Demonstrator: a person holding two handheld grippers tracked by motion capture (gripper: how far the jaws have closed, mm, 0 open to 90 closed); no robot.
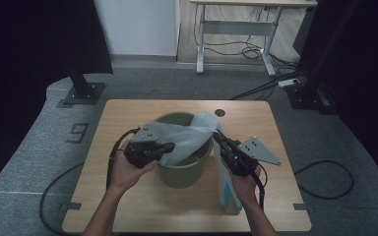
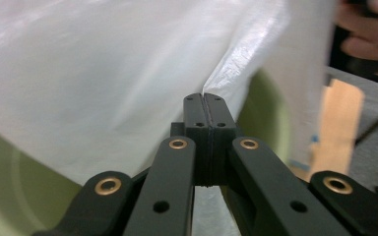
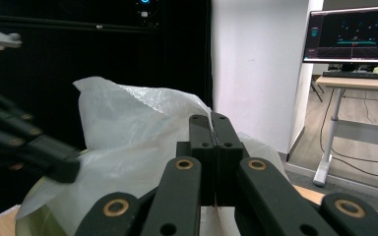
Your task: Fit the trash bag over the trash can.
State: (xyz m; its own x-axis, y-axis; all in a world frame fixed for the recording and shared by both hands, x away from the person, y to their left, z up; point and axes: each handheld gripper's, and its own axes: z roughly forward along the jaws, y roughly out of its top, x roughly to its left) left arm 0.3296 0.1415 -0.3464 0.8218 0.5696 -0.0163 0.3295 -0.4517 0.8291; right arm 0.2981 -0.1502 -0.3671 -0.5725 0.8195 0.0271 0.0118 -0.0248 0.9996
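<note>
- Translucent plastic bag (image 1: 189, 135) drapes over the green bin (image 1: 184, 169) at table (image 1: 128, 206) centre, its bulk at the rim's 12 to 2 o'clock, a tail hanging outside at 4 o'clock.
- Left gripper (image 1: 170, 146), at the bin's 9 o'clock: jaws pinched together on a fold of film.
- Right gripper (image 1: 220, 137), at 3 o'clock: jaws clamped on the bag edge.
- Step, as I judge it: spreading the mouth over the rim. Pull the hands apart evenly, keep the film low, avoid tearing.
- Left gripper view shows the film entering the closed pads (image 2: 197, 115) and the bin's inner wall; the high view gives the overall layout.
- Right gripper view adds a monitor (image 3: 352, 34) and desk leg (image 3: 327, 152) beyond.
</note>
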